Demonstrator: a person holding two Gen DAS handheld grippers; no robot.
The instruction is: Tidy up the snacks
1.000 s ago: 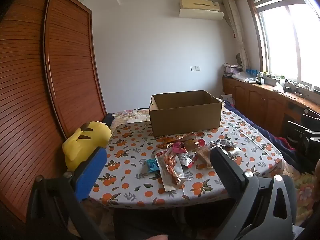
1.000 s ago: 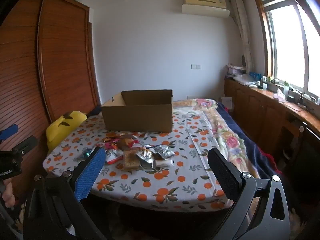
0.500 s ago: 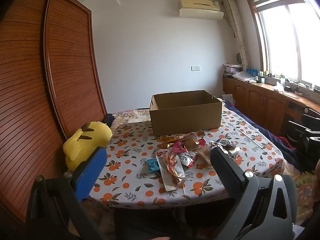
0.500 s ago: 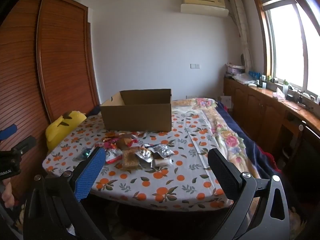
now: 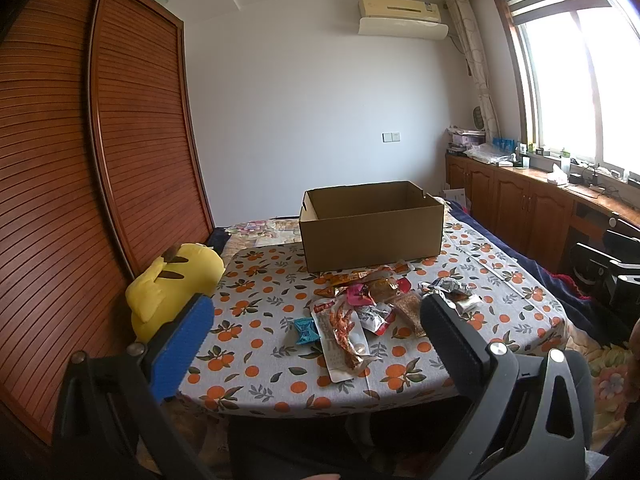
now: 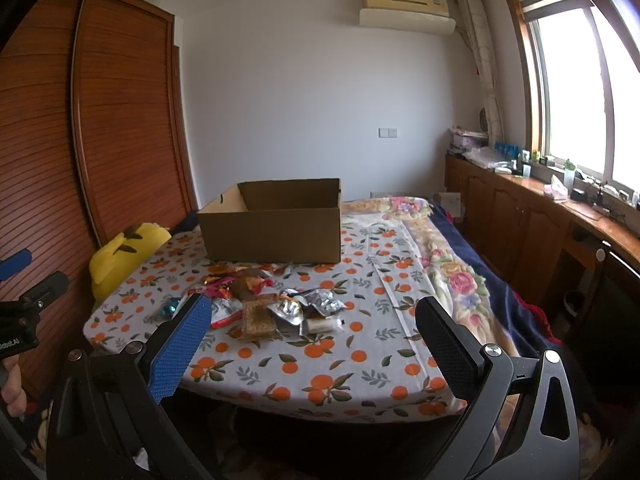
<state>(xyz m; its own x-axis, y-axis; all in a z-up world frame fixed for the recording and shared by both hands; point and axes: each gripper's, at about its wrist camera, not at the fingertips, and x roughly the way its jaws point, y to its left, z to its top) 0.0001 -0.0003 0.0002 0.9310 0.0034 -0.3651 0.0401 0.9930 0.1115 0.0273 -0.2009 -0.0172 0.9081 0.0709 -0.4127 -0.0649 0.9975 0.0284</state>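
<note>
A pile of snack packets [image 5: 372, 304] lies on the orange-print tablecloth [image 5: 260, 320], in front of an open cardboard box [image 5: 372, 226]. A small blue packet [image 5: 306, 330] lies at the pile's left. In the right wrist view the pile [image 6: 272, 304] and the box [image 6: 272, 224] show too. My left gripper [image 5: 316, 344] is open and empty, held short of the table's near edge. My right gripper [image 6: 312, 340] is open and empty, also short of the near edge. The left gripper shows at the right wrist view's left edge [image 6: 24, 312].
A yellow plush toy [image 5: 172, 288] sits at the table's left side against a slatted wooden wardrobe [image 5: 80, 200]. A floral blanket [image 6: 452, 272] lies to the right of the table. Wooden cabinets [image 6: 540, 232] run under the window.
Both views have shifted very slightly. The grippers stay open and the snacks and box have not moved.
</note>
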